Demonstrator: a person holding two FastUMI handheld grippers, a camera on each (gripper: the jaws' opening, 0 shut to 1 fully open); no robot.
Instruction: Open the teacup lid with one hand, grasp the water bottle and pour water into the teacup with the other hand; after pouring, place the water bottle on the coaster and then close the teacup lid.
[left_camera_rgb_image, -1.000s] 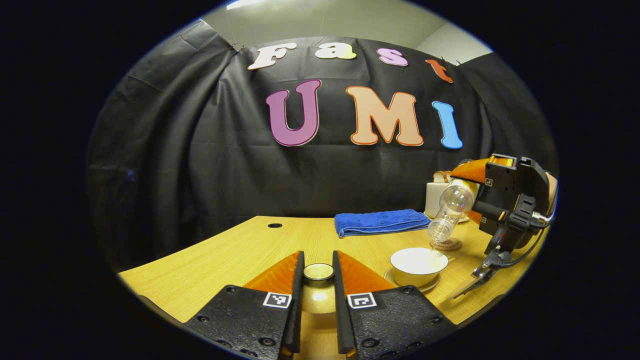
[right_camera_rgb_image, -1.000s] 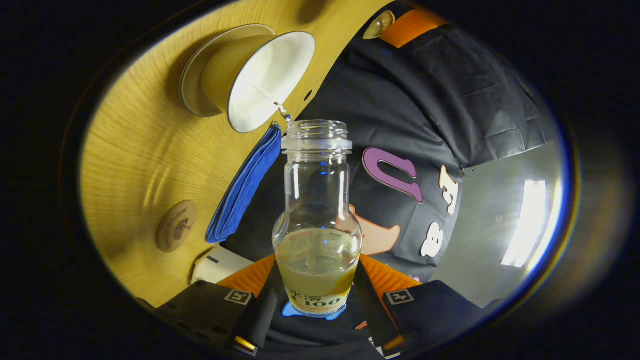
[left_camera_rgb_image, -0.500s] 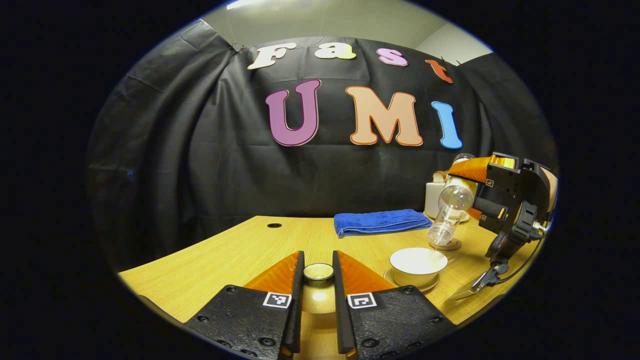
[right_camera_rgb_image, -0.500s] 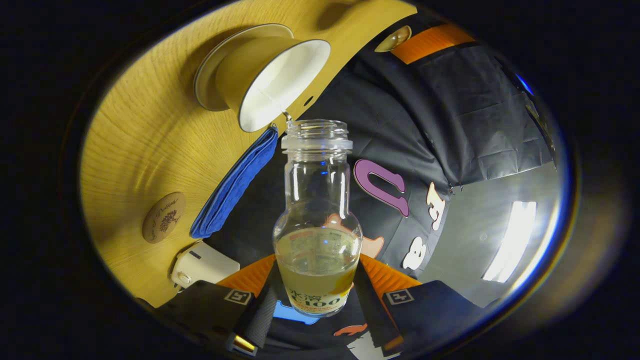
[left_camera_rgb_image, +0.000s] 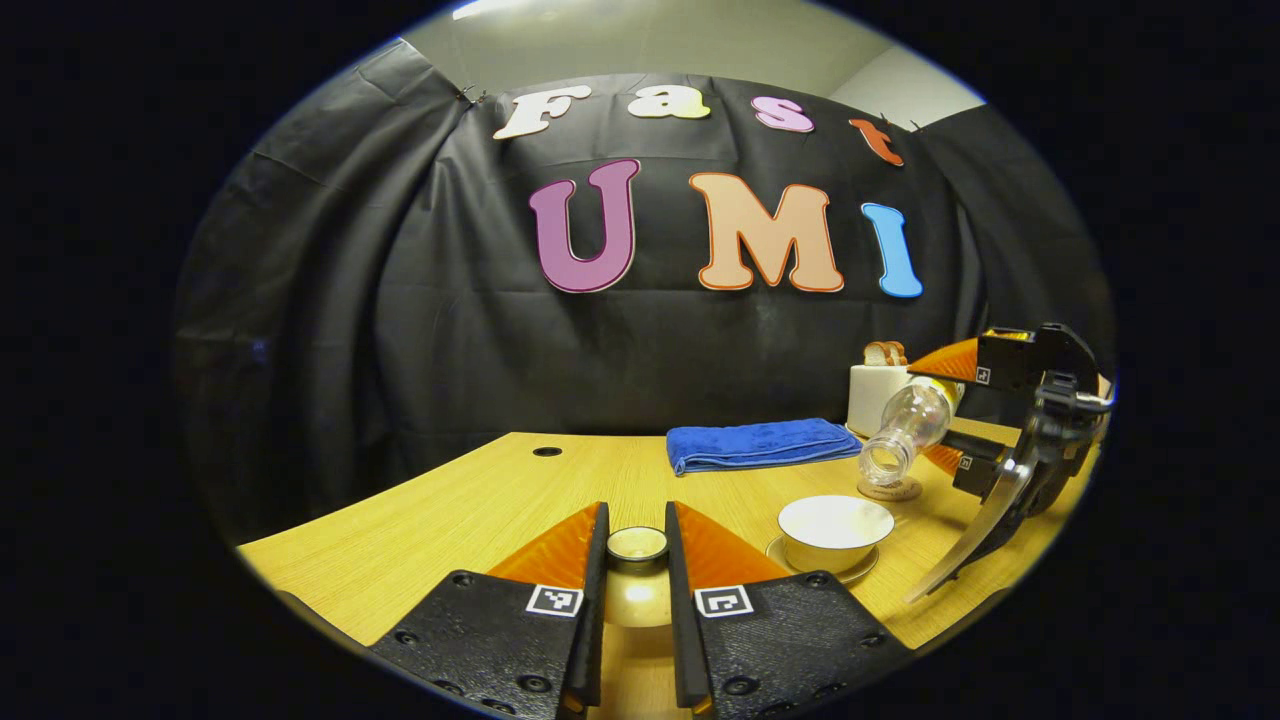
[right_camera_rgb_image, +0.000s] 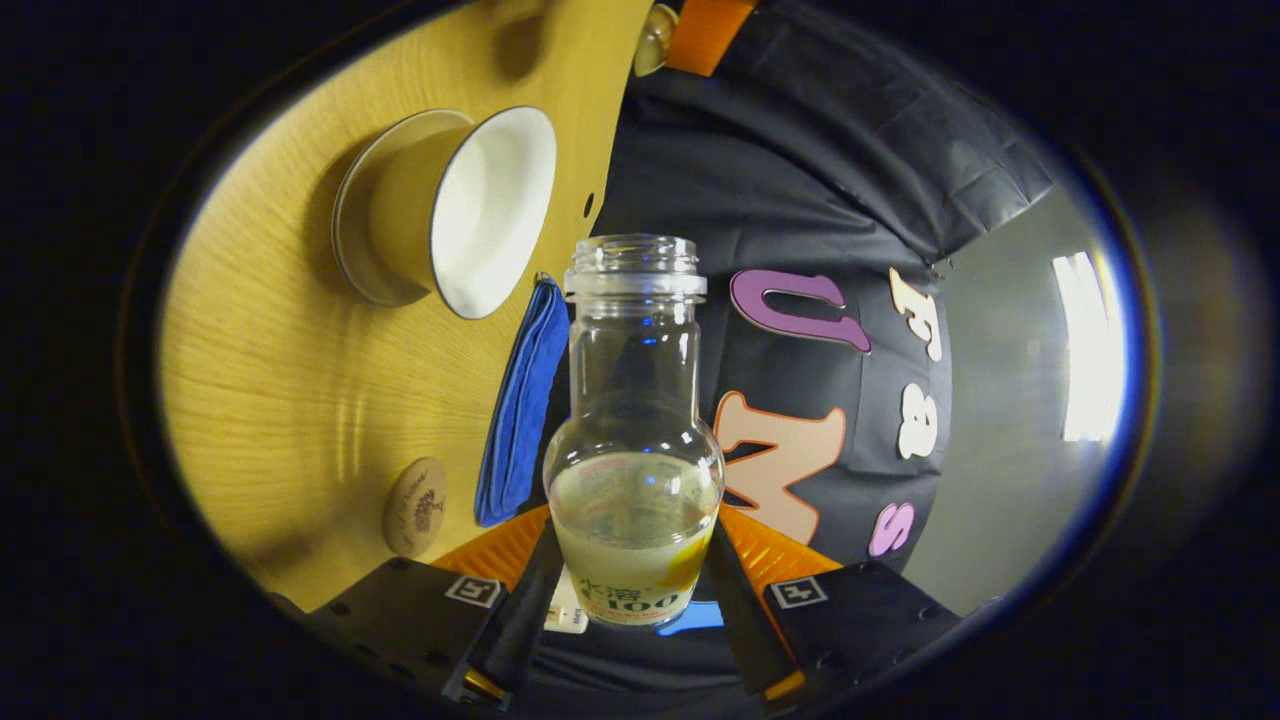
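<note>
On the table, at 4 o'clock in the left gripper view, the right gripper clamps the water bottle, tilted with its mouth off the uncovered teacup; pouring looks finished, though no stream is discernible. Next: upright it onto the coaster, just behind. The left gripper pinches the lid at 6 o'clock.
</note>
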